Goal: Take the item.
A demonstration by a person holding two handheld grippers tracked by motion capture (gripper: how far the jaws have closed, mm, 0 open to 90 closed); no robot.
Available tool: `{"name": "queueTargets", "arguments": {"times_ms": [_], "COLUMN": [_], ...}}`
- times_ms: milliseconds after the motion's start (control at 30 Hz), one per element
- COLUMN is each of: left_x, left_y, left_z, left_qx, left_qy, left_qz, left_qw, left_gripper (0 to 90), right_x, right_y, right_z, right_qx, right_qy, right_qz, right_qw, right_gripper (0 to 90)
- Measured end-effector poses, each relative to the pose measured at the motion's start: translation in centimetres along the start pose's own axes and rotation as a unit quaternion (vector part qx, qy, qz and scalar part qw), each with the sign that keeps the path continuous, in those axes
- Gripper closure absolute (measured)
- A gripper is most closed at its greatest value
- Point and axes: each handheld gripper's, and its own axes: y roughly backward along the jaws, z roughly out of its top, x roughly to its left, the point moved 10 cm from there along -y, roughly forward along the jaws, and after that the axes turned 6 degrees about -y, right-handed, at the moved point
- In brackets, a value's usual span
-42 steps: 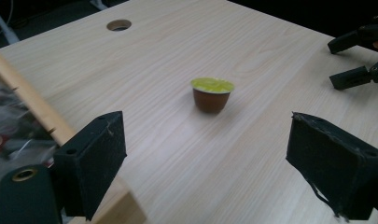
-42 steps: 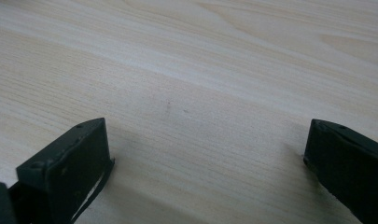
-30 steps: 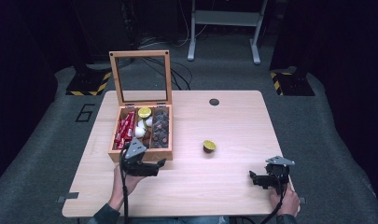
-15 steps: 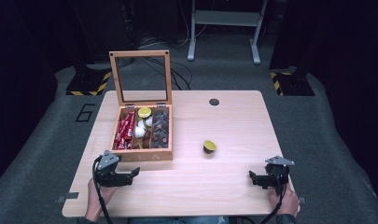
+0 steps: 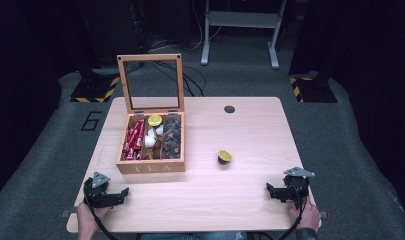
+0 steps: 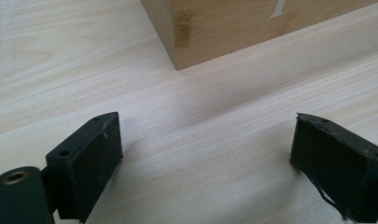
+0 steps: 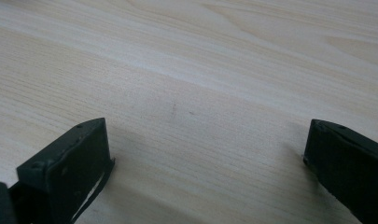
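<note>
A wooden tea box (image 5: 151, 167) stands on the left half of the table with its glass lid (image 5: 150, 82) raised. Inside lie red sachets (image 5: 135, 137), white and yellow capsules (image 5: 153, 131) and dark capsules (image 5: 171, 140). One yellow-topped capsule (image 5: 224, 157) sits alone on the table right of the box. My left gripper (image 5: 124, 192) rests low near the table's front left, open and empty; in the left gripper view (image 6: 205, 126) the box's near corner (image 6: 210, 32) lies just ahead. At the front right, my right gripper (image 5: 269, 189) is open over bare wood (image 7: 207, 135).
A black round grommet (image 5: 229, 109) sits in the table top (image 5: 250, 130) near its far edge. Beyond the table are a metal stand (image 5: 240, 30), cables and yellow-black floor markings (image 5: 92, 90). The table's front edge runs close behind both hands.
My left gripper has moved from in front of the box's middle to the left, down and back toward the table's front left. The right gripper has stayed put.
</note>
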Motion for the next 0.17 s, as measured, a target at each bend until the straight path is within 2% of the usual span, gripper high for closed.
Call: {"name": "queueTargets", "arguments": {"times_ms": [167], "left_x": [0.14], "left_y": [-0.03], "left_z": [-0.03], "left_qx": [0.004], "left_qy": [0.003], "left_qz": [-0.003], "left_qw": [1.0000], "left_gripper": [8.9], "right_x": [0.01], "right_y": [0.00], "right_z": [-0.01], "right_qx": [0.000], "right_qy": [0.000], "right_qz": [0.000], "right_qw": [1.0000], "right_gripper": [0.0]}}
